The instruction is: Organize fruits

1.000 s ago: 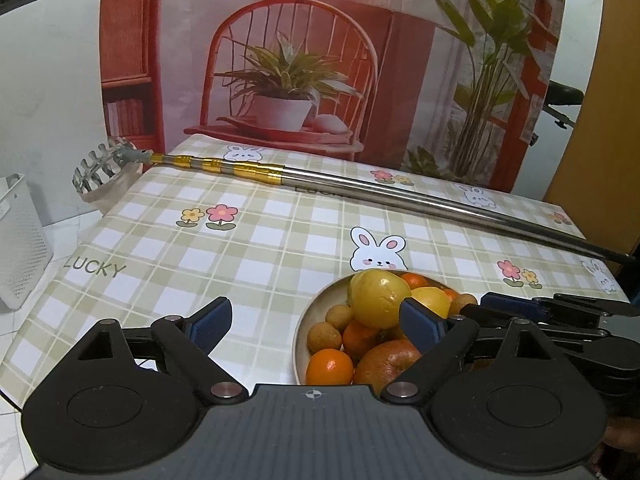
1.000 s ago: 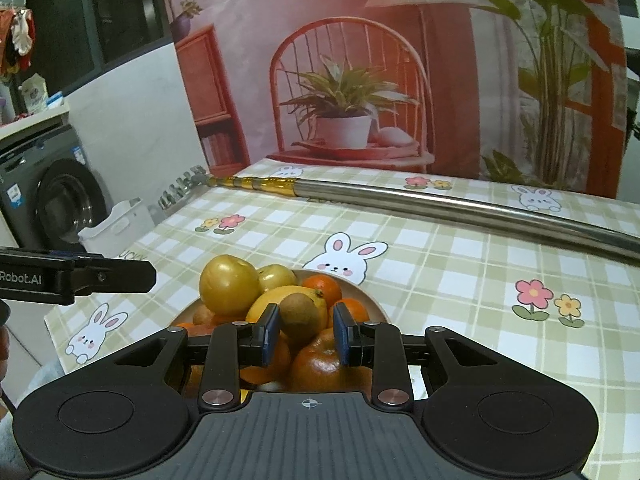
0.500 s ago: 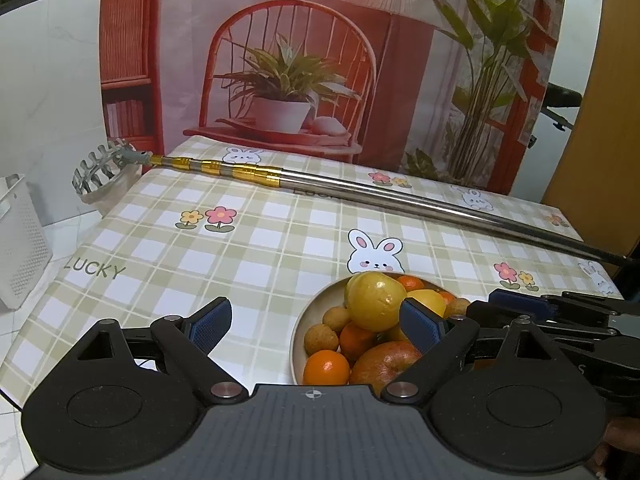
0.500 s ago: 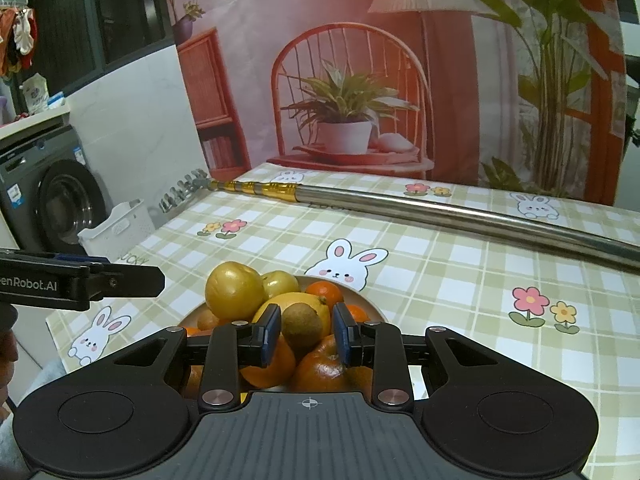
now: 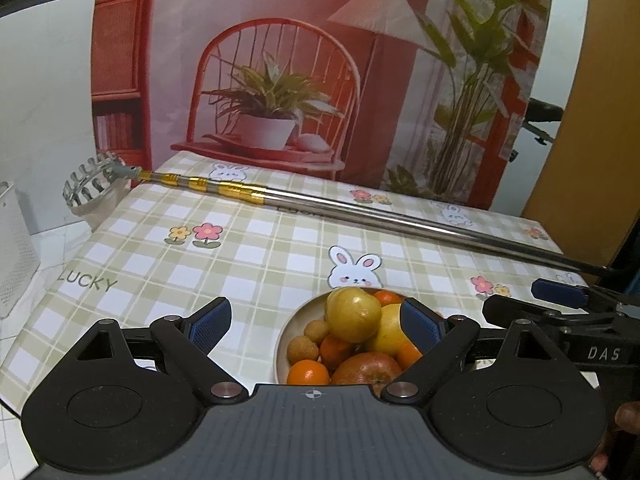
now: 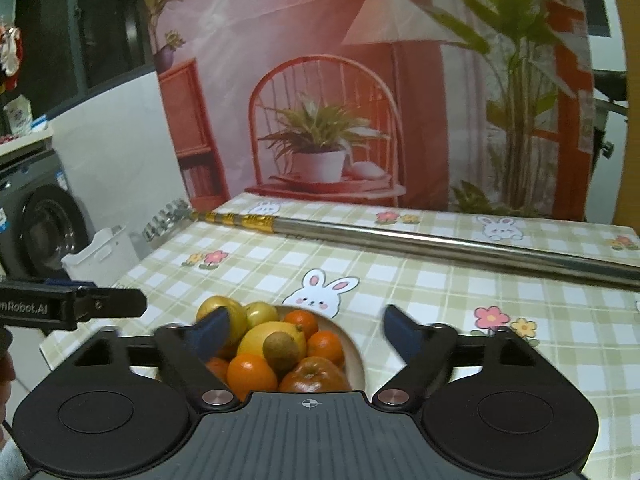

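A beige bowl (image 5: pixel 281 344) on the checked tablecloth is heaped with fruit: a yellow apple (image 5: pixel 353 314), oranges, a red apple (image 5: pixel 366 368) and small brown fruits. In the right wrist view the bowl (image 6: pixel 356 354) shows a brown kiwi (image 6: pixel 281 349) resting on top of a lemon (image 6: pixel 272 338). My right gripper (image 6: pixel 308 330) is open above the pile, its jaws wide on either side of the kiwi and not touching it. My left gripper (image 5: pixel 316 322) is open and empty just in front of the bowl.
A long metal telescopic pole (image 5: pixel 360 212) with a claw head (image 5: pixel 90 180) lies across the far side of the table (image 5: pixel 160 248). A white basket (image 5: pixel 12 248) stands off the table's left edge. A washing machine (image 6: pixel 36 224) is at far left.
My right gripper was shut on the kiwi; now its jaws have opened and the kiwi rests on the fruit pile. Both grippers have pulled back slightly.
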The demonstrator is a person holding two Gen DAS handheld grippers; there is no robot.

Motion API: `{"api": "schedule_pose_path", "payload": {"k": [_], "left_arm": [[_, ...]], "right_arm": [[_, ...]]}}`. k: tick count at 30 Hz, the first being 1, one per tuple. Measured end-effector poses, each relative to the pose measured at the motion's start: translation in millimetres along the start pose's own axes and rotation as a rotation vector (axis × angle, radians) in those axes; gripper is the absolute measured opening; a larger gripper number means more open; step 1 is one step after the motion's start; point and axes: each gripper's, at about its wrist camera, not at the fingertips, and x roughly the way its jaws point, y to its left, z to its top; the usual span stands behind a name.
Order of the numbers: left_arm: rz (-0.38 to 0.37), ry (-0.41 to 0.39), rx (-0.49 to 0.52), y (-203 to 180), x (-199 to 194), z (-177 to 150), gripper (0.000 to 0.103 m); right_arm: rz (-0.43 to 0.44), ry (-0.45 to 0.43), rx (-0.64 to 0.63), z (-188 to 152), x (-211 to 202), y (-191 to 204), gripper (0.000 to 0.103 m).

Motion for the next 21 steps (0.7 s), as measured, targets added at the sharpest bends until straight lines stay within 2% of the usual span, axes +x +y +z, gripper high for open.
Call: {"api": "schedule_pose_path", "payload": {"k": [1, 3, 9, 17, 21], "left_arm": [[-0.003, -0.001, 0.008, -1.3, -0.6, 1.6, 0.093], [-0.008, -0.011, 0.03, -4.5, -3.4, 6.3, 0.093], [-0.077, -0.05, 0.061, -11.8, -17.1, 29.0, 0.097], [-0.13, -0.152, 0.088, -25.6, -49.8, 64.4, 0.1], [-0.149, -0.219, 0.092, -32.8, -68.3, 79.3, 0.103]], "right_arm": [[-0.006, -0.001, 0.009, 1.5, -2.0, -1.6, 0.1], [-0.02, 0.006, 0.027, 4.7, -5.8, -5.4, 0.102], [-0.039, -0.003, 0.07, 19.3, -21.5, -12.0, 0.102], [-0.068, -0.09, 0.074, 57.5, -59.7, -13.2, 0.103], [-0.116, -0.151, 0.065, 78.5, -82.2, -14.4, 0.103]]}}
